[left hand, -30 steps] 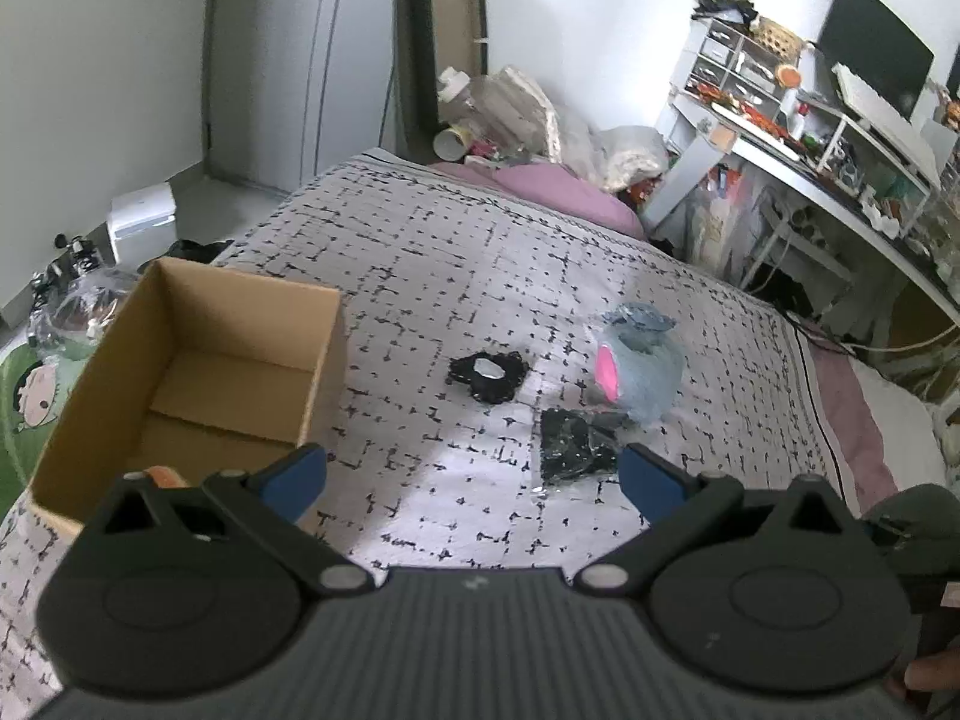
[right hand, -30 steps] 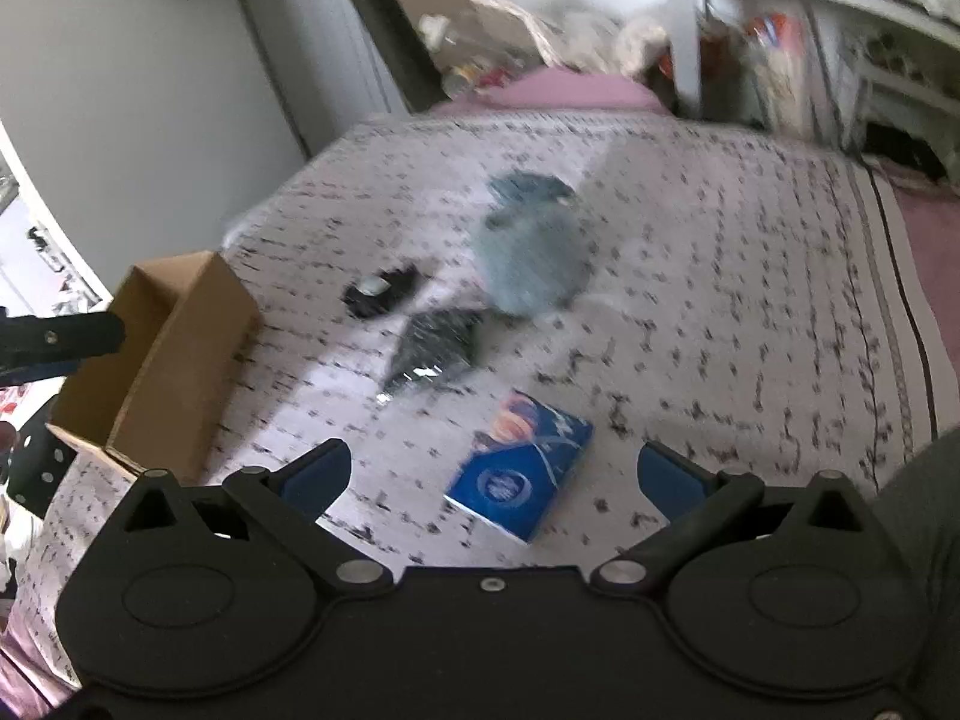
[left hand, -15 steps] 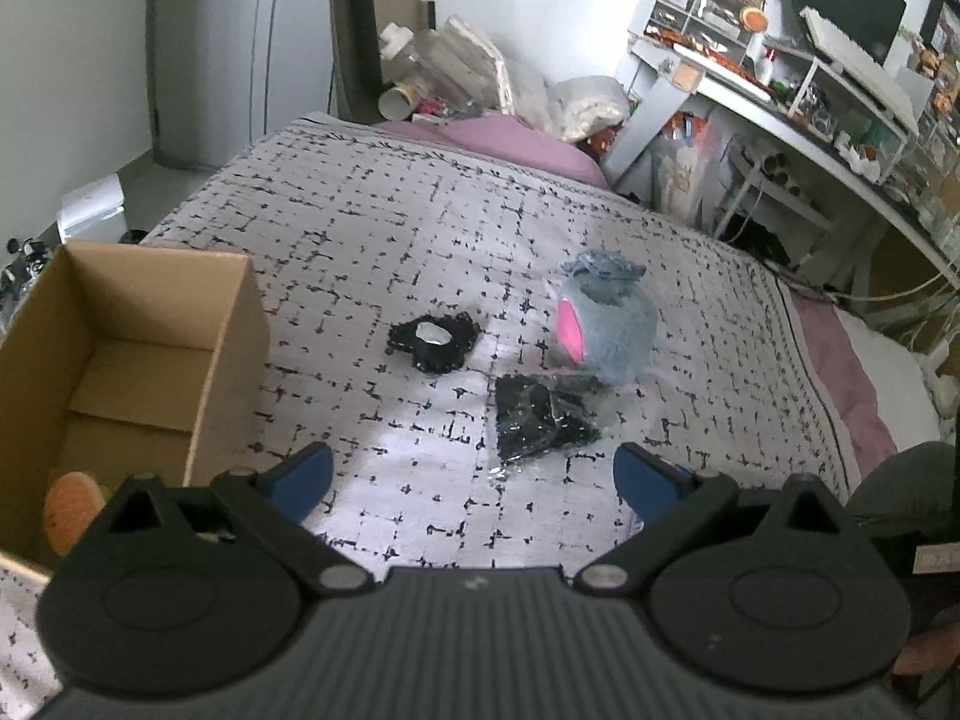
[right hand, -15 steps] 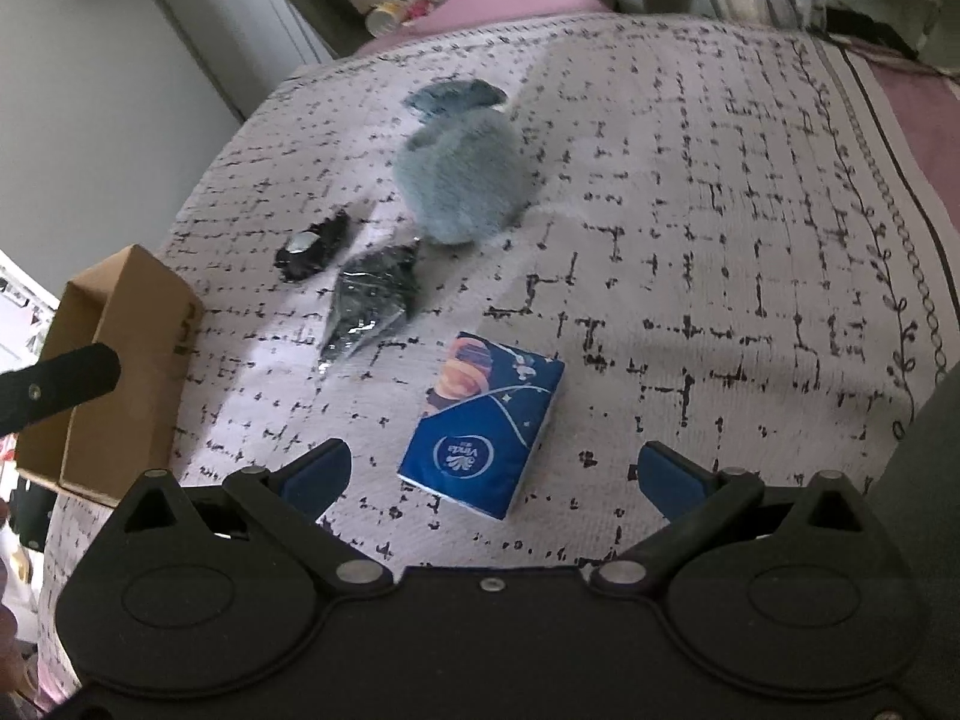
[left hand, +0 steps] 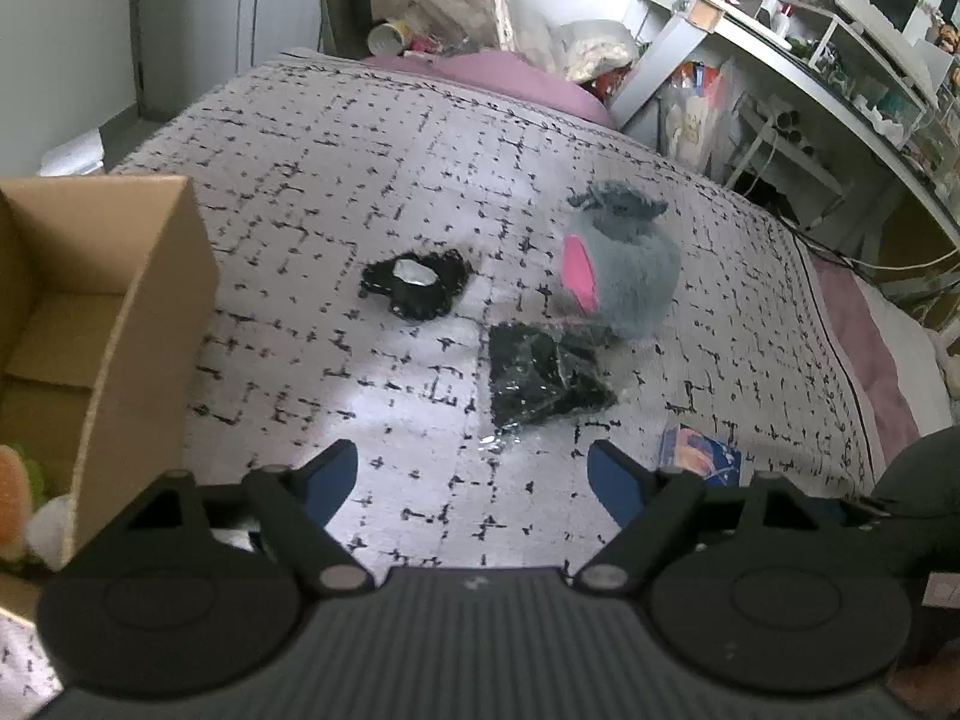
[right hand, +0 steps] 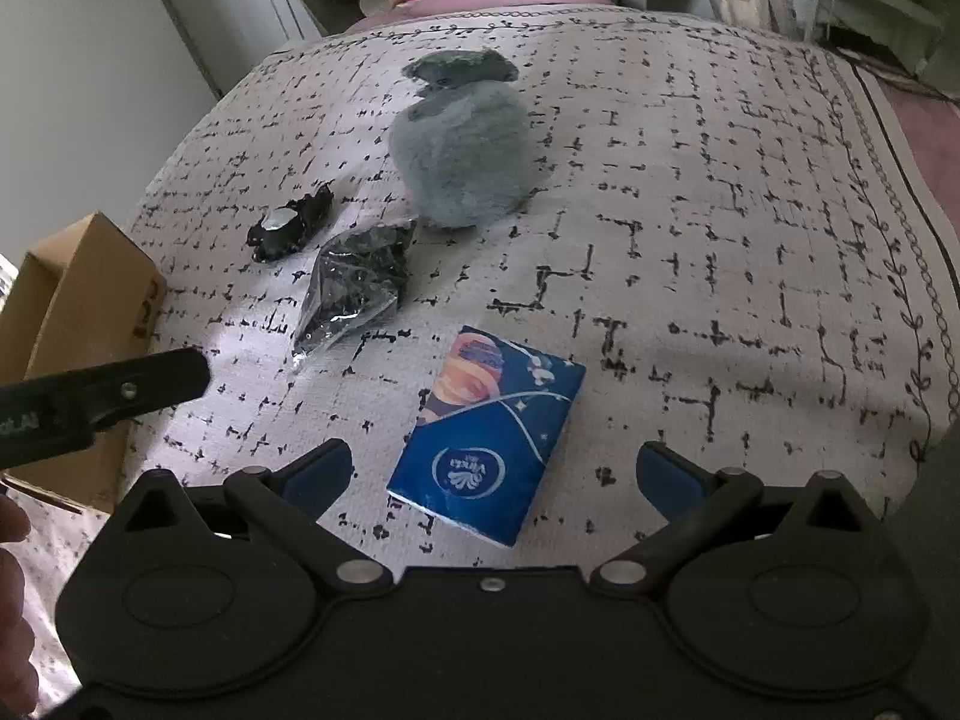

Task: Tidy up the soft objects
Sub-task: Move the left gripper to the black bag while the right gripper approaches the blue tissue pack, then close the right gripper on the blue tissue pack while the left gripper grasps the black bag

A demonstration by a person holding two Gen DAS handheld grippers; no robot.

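Note:
A grey plush toy (left hand: 624, 282) with a pink patch lies on the patterned bedspread (left hand: 336, 180); it also shows in the right wrist view (right hand: 465, 162). A clear bag of black items (left hand: 543, 378) (right hand: 357, 288) lies in front of it, and a small black fabric piece (left hand: 417, 285) (right hand: 288, 228) lies to its left. A blue tissue pack (right hand: 489, 438) (left hand: 699, 459) lies just ahead of my open, empty right gripper (right hand: 492, 474). My left gripper (left hand: 474, 480) is open and empty, above the bedspread short of the bag. A cardboard box (left hand: 96, 324) (right hand: 72, 324) stands at the left, with an orange and green soft item (left hand: 18, 480) inside.
A cluttered white desk and shelves (left hand: 840, 48) run along the right of the bed. Bottles, bags and a pink pillow (left hand: 498, 69) sit at the bed's far end. My left gripper's finger (right hand: 102, 396) shows at the left of the right wrist view.
Both grippers have moved forward and lower toward the bedspread. The tissue pack now lies close between the right fingers' line; the box has slid to the left of the left wrist view.

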